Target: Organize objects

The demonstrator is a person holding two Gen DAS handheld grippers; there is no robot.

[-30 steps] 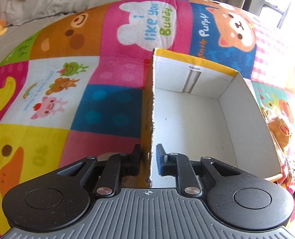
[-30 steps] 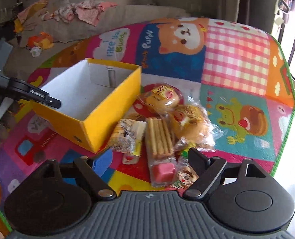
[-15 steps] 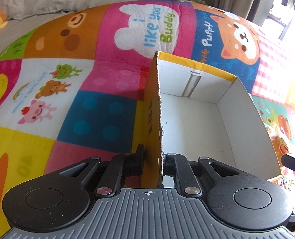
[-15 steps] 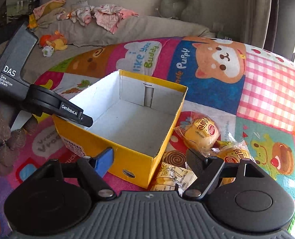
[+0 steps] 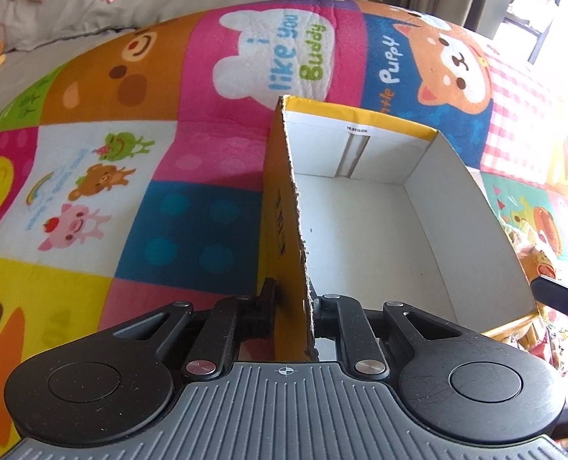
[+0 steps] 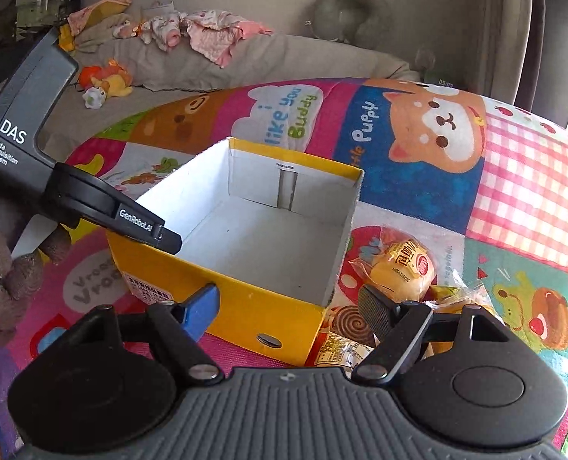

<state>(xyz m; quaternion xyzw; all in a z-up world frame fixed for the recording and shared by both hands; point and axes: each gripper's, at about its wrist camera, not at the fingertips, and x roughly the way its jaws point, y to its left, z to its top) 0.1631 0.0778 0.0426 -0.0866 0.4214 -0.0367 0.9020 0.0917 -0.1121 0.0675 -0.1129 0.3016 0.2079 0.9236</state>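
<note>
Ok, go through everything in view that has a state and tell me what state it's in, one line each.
Yellow cardboard box: open-topped, empty, upright on the mat.
Left gripper: shut on the box's side wall, having just closed.
Right gripper: open, holding nothing.
Wrapped yellow buns: sealed, lying outside the box.
Spiral-print snack packet: lying outside, against the box corner.

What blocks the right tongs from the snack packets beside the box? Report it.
Nothing visible does. The right tongs, open and empty though just closing slightly, face the snack packets lying bare on the mat beside the yellow box.
</note>
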